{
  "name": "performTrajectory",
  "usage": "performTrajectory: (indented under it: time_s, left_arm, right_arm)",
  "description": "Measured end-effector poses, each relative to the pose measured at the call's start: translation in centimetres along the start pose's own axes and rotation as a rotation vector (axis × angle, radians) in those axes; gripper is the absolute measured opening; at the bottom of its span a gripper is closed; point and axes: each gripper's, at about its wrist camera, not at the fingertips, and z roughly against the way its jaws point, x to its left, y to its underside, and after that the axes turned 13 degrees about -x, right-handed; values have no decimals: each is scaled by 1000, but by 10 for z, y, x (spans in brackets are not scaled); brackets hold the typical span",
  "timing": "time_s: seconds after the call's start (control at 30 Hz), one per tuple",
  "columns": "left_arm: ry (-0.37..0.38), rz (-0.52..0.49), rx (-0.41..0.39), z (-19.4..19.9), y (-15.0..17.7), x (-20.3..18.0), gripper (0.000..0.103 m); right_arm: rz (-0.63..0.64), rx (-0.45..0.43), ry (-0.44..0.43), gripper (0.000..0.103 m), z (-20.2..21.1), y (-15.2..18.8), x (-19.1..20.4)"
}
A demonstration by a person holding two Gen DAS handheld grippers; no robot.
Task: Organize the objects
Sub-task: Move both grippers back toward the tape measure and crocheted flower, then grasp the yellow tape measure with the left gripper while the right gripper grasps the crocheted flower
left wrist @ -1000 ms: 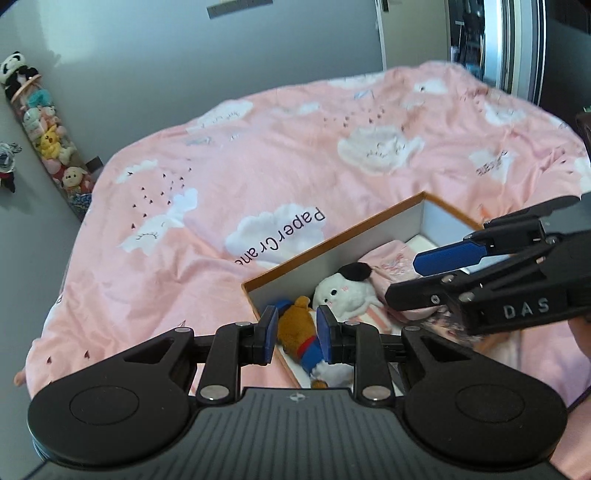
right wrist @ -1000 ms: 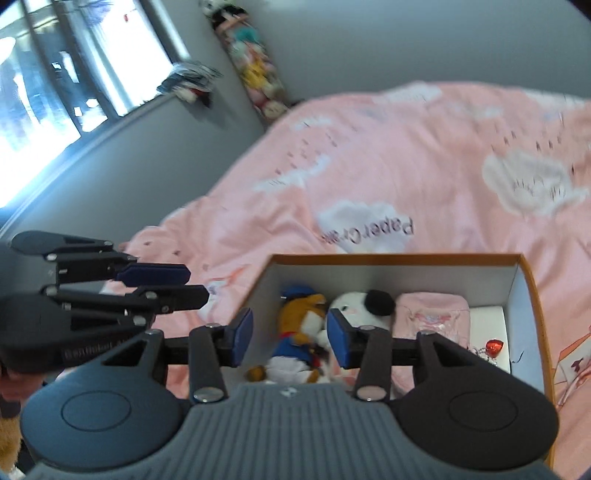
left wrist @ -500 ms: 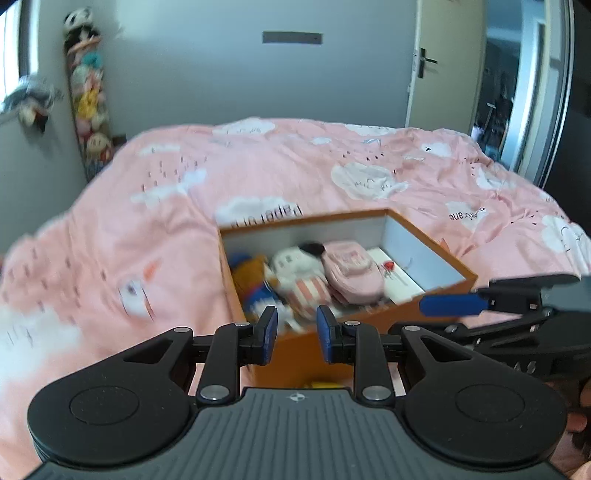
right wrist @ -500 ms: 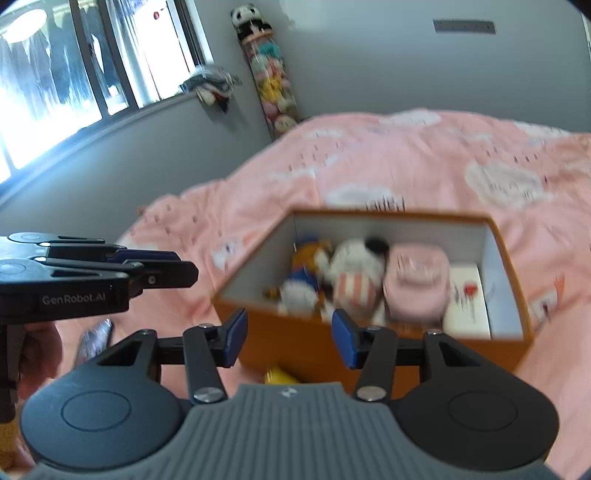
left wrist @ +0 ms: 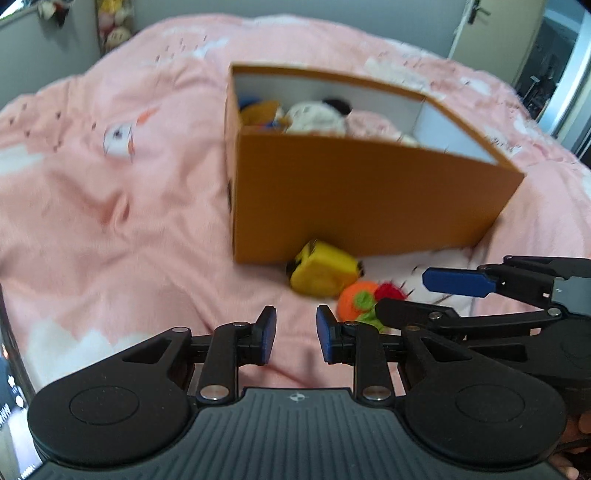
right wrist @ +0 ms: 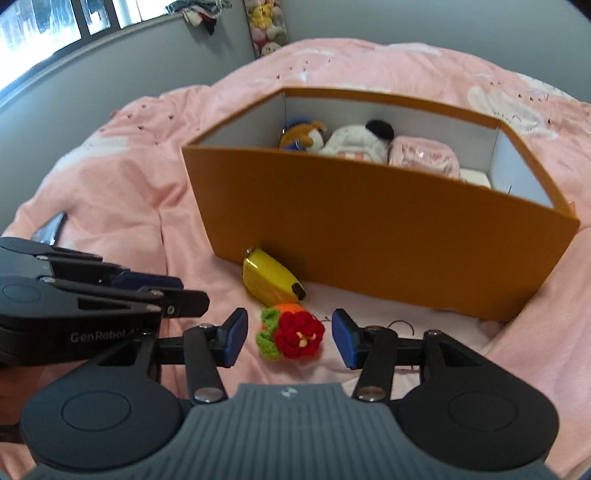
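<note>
Up close, right gripper [right wrist: 287,339]: its two blue fingers were spread wide apart, with nothing pinched.
Knitted flower [right wrist: 291,335]: it was red with green leaves and an orange bit behind. It lay on the blanket right between the right gripper's fingers, not touching either one.
Left gripper [left wrist: 292,334]: its blue fingers were apart with a small gap, holding nothing. It hung over the blanket, just left of the flower.
Left gripper in the right view [right wrist: 173,293]: it showed from the side, low on the left.
Right gripper in the left view [left wrist: 417,295]: it showed from the side, on the right, close to the flower.
Yellow toy [right wrist: 271,278]: it lay on the blanket just behind the flower, close against the front wall of the box.
Orange box [right wrist: 369,236]: it sat on the bed behind the yellow toy, open on top, white inside.
Inside the box: a brown plush [right wrist: 301,136], a white plush [right wrist: 356,142] with a black patch, and a pink pouch [right wrist: 424,158] sat side by side.
Pink blanket [right wrist: 122,177]: it covered the whole bed, with white clouds on it.
Far away: a tall rack of plush toys [right wrist: 264,27] stood by the grey wall.
</note>
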Motion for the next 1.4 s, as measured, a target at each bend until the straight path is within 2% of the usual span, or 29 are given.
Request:
performTrajectory:
  time_s: [0.1,0.33,0.57,0.73,0.83,1.0,1.07,1.27,1.4]
  left_arm:
    - [-25,8,35,-9,3,4,30]
    - [-49,-9,61,-16,6,6,30]
    - [-42,-5,76,-21,9,9,30]
    - [-19,18,53,-18,7,11,30]
    - [32,62,13,-13,1,14,31]
    - [112,167,0,-22,-18,11,48]
    - [113,201,3,-28,-22,6,57]
    - [35,321,34,-52,-19,8,61]
    - [44,403,60,-68,-15,17,63]
  right_arm:
    - [-5,37,-13,53,-12,8,0]
    - [-2,79,9,54,-31,11,0]
    - [-43,131,24,51,-47,19,-9]
    - [-63,115,18,49,-41,17,-12]
    - [-61,88,36,49,-28,11,-14]
    - [-46,25,143,49,-11,0,-27]
    - [-73,21,150,49,-10,-1,-35]
    - [-105,27,128,49,-8,1,-42]
    - [-126,30,110,49,-12,5,-49]
